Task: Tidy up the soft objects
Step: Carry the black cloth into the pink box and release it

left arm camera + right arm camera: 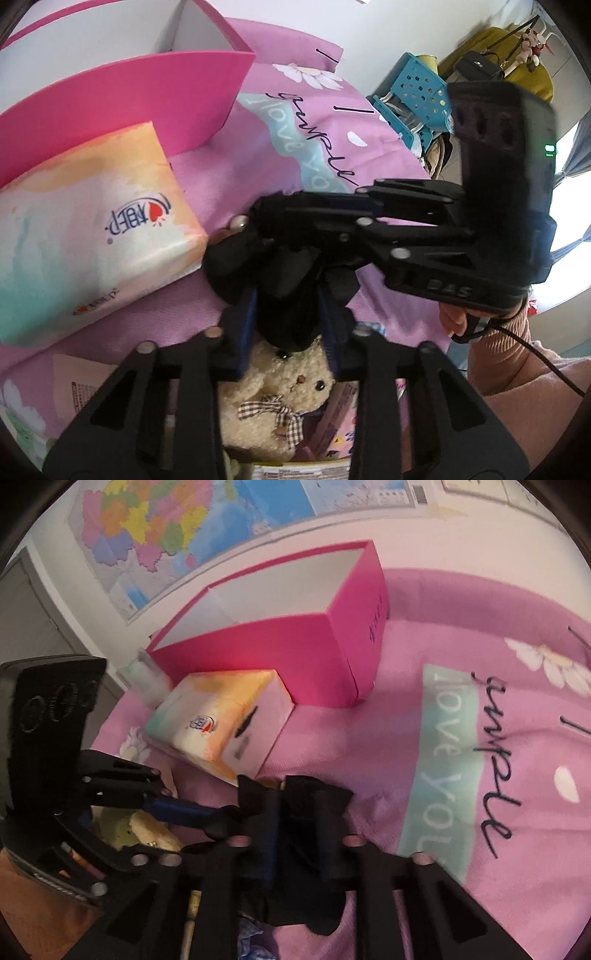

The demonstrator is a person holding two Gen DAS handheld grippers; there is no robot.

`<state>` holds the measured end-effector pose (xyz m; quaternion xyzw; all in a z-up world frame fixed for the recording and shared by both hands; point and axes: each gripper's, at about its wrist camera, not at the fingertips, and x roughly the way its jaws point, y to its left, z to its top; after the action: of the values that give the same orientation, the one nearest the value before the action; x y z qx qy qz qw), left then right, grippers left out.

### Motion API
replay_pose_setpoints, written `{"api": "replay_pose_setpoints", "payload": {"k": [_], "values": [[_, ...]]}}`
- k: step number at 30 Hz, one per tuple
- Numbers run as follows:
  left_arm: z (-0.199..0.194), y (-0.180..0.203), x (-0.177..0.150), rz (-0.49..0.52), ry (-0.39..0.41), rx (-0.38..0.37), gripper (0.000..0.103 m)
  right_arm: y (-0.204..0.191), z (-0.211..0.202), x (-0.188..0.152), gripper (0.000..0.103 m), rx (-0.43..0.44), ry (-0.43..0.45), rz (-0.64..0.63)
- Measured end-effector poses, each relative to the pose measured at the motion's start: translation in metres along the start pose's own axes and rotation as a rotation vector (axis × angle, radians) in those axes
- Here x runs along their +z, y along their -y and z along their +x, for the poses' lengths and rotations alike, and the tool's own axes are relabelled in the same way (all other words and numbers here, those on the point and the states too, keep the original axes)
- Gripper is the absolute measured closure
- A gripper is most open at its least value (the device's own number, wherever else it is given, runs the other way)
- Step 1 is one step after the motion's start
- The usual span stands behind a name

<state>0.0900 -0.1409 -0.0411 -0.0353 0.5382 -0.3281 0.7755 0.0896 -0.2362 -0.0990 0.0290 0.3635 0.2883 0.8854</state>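
Note:
Both grippers are shut on one black soft cloth (286,284), each from its own side, above the pink bedspread. My left gripper (286,317) clamps it between blue pads. My right gripper (295,834) holds the same black cloth (299,812); it shows in the left wrist view (258,221) coming in from the right. A cream teddy bear (280,398) with a checked bow lies under the left gripper. A pastel tissue pack (85,236) lies beside an open pink box (147,99). Both show in the right wrist view, the pack (225,716) in front of the box (280,642).
A pink bedspread (461,738) with a teal lettered band covers the bed. A blue perforated basket (417,96) and bags stand beyond the bed's far edge. Printed packets (74,391) lie near the bear. A map hangs on the wall (166,524).

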Motion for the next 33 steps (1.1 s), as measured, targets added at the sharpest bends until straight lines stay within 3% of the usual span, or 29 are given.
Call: {"api": "replay_pose_setpoints", "payload": {"k": [5, 10, 21, 29, 33], "values": [[-0.019, 0.006, 0.006, 0.012, 0.063, -0.01, 0.084, -0.015, -0.029, 0.009, 0.093, 0.023, 0.086, -0.038], [-0.057, 0.014, 0.021, 0.051, 0.167, -0.003, 0.084, -0.032, -0.058, 0.032, 0.094, 0.055, 0.181, -0.091], [-0.114, 0.003, 0.084, 0.063, 0.335, 0.138, 0.084, -0.066, -0.083, 0.119, 0.094, 0.062, 0.338, -0.237], [-0.091, -0.05, 0.142, -0.063, 0.305, 0.222, 0.084, -0.058, -0.036, 0.178, 0.094, -0.007, 0.307, -0.294], [-0.07, -0.073, 0.157, -0.123, 0.26, 0.292, 0.084, -0.049, -0.002, 0.195, 0.094, -0.121, 0.284, -0.326]]}}
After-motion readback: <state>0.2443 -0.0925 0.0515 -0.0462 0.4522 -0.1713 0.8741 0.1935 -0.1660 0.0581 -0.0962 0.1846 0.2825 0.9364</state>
